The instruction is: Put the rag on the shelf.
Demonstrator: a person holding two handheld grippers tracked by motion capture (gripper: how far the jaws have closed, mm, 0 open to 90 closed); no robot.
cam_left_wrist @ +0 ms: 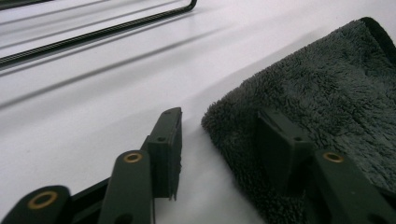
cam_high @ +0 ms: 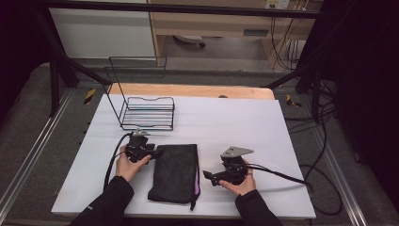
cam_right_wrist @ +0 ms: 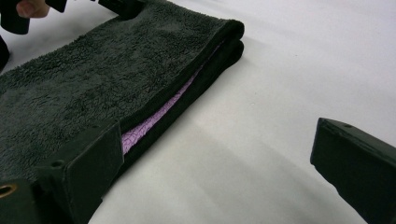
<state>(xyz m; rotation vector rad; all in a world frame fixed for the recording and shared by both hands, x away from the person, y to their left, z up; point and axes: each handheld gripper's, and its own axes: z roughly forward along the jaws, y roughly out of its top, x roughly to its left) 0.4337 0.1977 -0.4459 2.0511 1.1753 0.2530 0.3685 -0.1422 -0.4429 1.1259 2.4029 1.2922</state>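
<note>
A folded black fleece towel [cam_high: 174,172] with a purple inner layer lies flat on the white table. My left gripper [cam_high: 157,151] is at the towel's far left corner. In the left gripper view, the left gripper [cam_left_wrist: 219,116] is open: one jaw sits low over the bare table, the other over the towel [cam_left_wrist: 327,88], with the corner between them and a gap beside the table-side jaw. My right gripper [cam_high: 209,176] is at the towel's right edge. The right gripper [cam_right_wrist: 217,128] is wide open, one jaw over the towel [cam_right_wrist: 93,79], the other off to the side of it.
A black wire rack [cam_high: 148,113] stands at the back left of the white table [cam_high: 244,122], just beyond the left hand; its base wire [cam_left_wrist: 93,35] runs across the left gripper view. A cable [cam_high: 282,176] trails right from the right gripper.
</note>
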